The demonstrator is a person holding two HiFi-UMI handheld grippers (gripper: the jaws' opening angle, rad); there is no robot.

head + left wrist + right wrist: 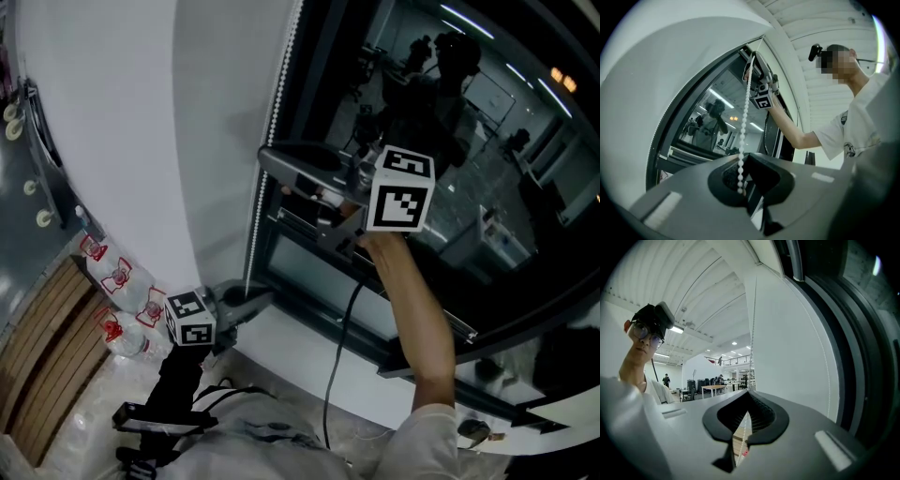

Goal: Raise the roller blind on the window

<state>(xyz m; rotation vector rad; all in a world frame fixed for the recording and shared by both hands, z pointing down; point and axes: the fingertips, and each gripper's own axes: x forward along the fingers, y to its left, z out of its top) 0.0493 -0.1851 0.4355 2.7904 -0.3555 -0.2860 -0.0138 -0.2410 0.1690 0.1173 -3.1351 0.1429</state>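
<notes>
The white roller blind (122,141) hangs over the left part of the dark window (469,122). Its white bead chain (278,103) runs down the blind's right edge. My right gripper (271,161) is held high against that chain and is shut on it; in the right gripper view the chain (753,333) drops into the closed jaws of the right gripper (746,427). My left gripper (263,299) sits lower, near the sill. In the left gripper view the bead chain (746,108) comes down into the closed jaws of the left gripper (740,189), shut on it.
Several water bottles (117,277) with red labels stand on the floor at left, beside wooden slats (47,347). A white sill (309,347) runs under the window frame. A black cable (339,356) hangs from the right gripper. Office desks (712,389) show behind me.
</notes>
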